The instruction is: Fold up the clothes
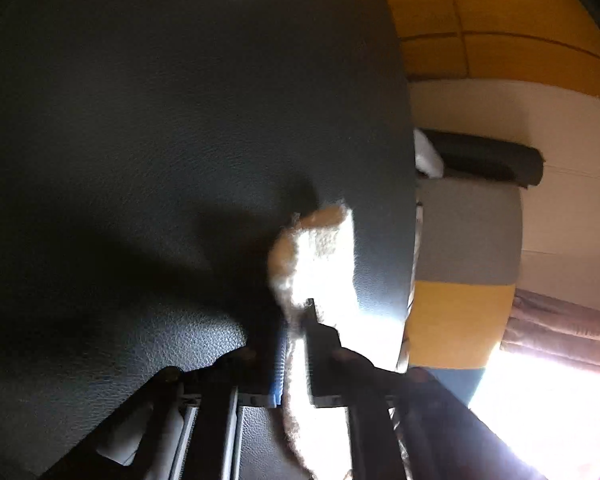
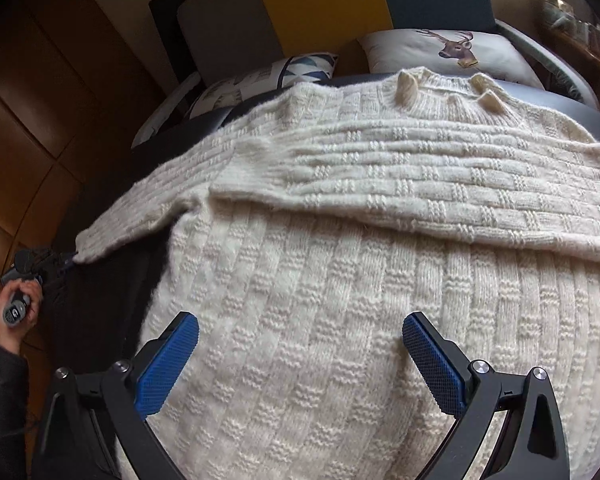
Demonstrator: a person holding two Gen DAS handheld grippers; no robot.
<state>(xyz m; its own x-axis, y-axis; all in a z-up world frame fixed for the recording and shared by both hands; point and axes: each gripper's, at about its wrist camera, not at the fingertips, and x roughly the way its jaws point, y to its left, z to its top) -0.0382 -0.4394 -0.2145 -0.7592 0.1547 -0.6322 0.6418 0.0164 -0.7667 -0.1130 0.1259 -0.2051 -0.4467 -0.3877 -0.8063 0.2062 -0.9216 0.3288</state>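
A cream knitted sweater [image 2: 340, 288] lies spread on a dark leather surface [image 1: 160, 120], collar at the far end. One sleeve [image 2: 420, 188] is folded across the chest. The other sleeve [image 2: 140, 216] stretches out to the left. Its cuff [image 1: 320, 248] is pinched in my left gripper [image 1: 298, 322], which is shut on it just above the leather. In the right wrist view, that left gripper [image 2: 69, 258] shows at the far left, held by a person's hand [image 2: 18, 300]. My right gripper [image 2: 300, 322] hovers open over the sweater's body, with nothing between its blue pads [image 2: 168, 364].
Two pillows lean at the far end, one with a deer print [image 2: 452, 52] and one patterned [image 2: 260, 80]. Behind them stands a headboard [image 2: 320, 0] of grey, yellow and blue panels. Wooden floor [image 2: 24, 128] lies to the left. A curtain [image 1: 560, 328] hangs by a bright window.
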